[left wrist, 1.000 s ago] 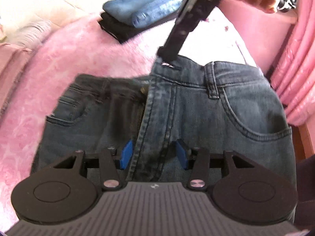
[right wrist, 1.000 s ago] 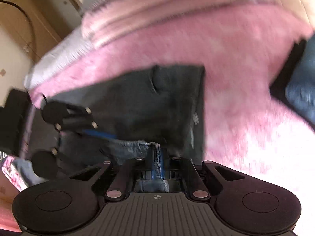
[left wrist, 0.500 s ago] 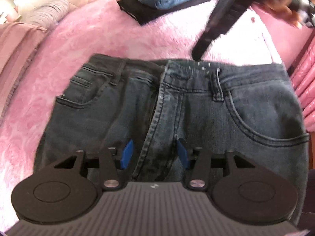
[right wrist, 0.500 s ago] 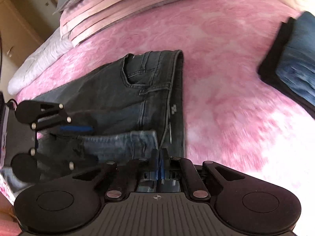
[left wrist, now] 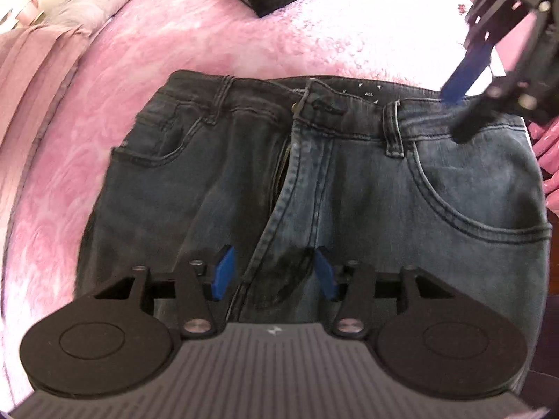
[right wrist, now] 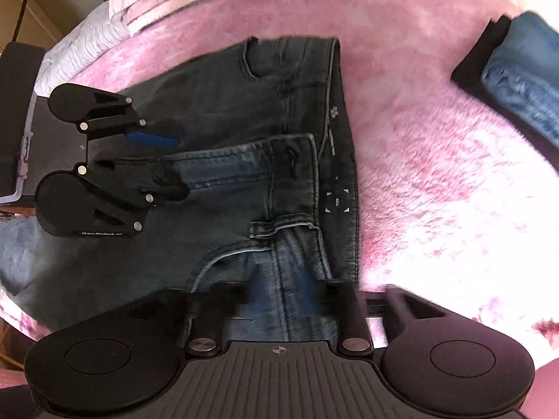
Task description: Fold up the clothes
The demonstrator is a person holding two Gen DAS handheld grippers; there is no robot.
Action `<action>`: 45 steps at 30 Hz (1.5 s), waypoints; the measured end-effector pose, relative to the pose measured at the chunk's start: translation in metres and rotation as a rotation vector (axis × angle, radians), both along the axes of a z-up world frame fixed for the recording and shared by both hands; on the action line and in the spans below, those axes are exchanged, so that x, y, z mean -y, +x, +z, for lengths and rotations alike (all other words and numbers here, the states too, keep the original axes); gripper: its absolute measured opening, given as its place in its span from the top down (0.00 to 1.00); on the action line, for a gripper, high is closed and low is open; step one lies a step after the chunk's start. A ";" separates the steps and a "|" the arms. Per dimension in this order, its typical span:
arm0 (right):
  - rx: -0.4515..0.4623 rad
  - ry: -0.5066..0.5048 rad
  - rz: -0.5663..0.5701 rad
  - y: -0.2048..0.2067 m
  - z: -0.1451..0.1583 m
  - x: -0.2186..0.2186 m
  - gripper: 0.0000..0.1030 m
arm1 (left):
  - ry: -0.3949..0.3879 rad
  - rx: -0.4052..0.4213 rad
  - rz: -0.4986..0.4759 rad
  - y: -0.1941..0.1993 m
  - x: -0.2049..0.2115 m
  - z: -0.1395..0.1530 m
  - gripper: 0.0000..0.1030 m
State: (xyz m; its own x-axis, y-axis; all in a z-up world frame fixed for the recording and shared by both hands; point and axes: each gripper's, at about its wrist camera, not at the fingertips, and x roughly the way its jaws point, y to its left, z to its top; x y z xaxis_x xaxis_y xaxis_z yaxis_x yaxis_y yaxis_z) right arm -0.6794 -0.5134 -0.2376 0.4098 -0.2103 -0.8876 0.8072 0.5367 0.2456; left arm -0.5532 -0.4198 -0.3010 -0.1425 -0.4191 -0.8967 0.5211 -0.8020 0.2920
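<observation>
Pink plush blanket [left wrist: 146, 80]: soft, yielding bed cover under everything.
Left gripper [left wrist: 272, 272]: fingers spread, empty, over the crotch seam.
Dark grey jeans [left wrist: 367, 192]: front up, waist spread flat, fly unfastened. Likely heavy, limp denim, stiff only at seams; best pinched at the waistband [left wrist: 412, 104] or a belt loop.
Right gripper [left wrist: 464, 104]: fingers spread at the waistband's right end.
Folded clothes stack [right wrist: 517, 76]: well apart.
</observation>
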 end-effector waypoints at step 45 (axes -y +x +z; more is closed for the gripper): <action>-0.211 -0.095 -0.263 0.148 0.170 -0.254 0.05 | 0.055 -0.146 0.317 0.202 -0.184 0.171 0.02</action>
State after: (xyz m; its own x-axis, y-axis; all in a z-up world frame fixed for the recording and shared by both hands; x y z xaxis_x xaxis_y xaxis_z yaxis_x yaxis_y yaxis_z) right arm -0.5318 -0.2597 -0.0674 0.1400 -0.3702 -0.9184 0.9485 0.3164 0.0171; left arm -0.3516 -0.2355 -0.1303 -0.1413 -0.4144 -0.8991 0.7796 -0.6063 0.1569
